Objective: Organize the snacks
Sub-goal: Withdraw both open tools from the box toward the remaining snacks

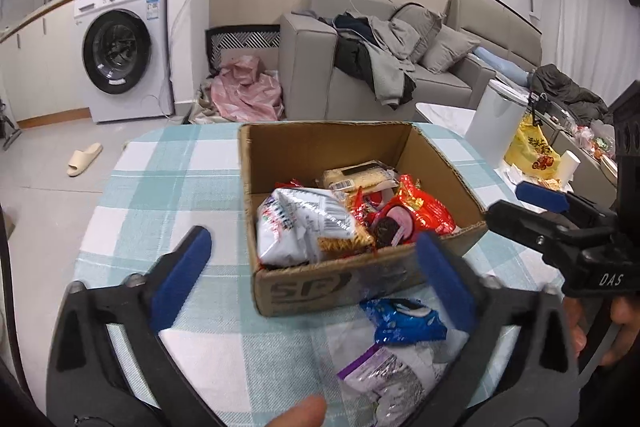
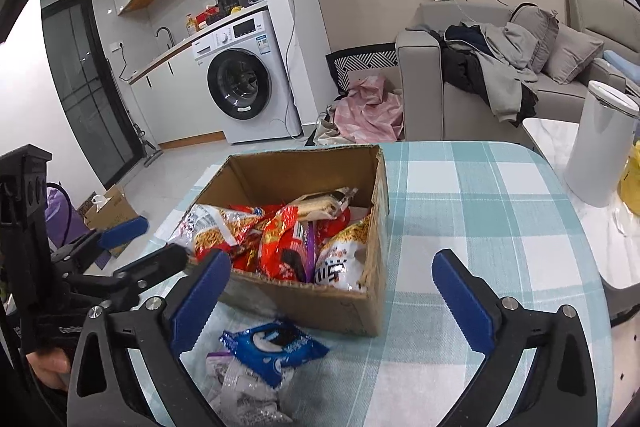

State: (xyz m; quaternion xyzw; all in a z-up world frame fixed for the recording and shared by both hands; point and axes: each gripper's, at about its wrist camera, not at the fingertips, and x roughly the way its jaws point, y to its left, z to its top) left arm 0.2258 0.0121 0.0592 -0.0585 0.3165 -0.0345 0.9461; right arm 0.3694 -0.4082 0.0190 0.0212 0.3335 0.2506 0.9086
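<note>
A cardboard box point(image 1: 304, 287) point(image 2: 344, 311) stands on the checked tablecloth, full of several snack packs, among them a white bag point(image 1: 300, 223) and red packs point(image 1: 428, 211) point(image 2: 280, 251). In front of the box lie a blue cookie pack point(image 1: 404, 319) point(image 2: 276, 347) and a white and purple pack point(image 1: 392, 379) point(image 2: 240, 387). My left gripper point(image 1: 316, 275) is open and empty, its jaws spread above the box's near wall. My right gripper point(image 2: 332, 291) is open and empty, just in front of the box; it also shows at the right of the left wrist view point(image 1: 532, 203).
The table point(image 2: 480, 211) has a rounded far edge. A white bin point(image 2: 600, 151) and a yellow bag point(image 1: 532, 151) stand to the right. Beyond are a grey sofa point(image 1: 360, 59) with clothes, a washing machine point(image 1: 120, 47) and a slipper point(image 1: 84, 159) on the floor.
</note>
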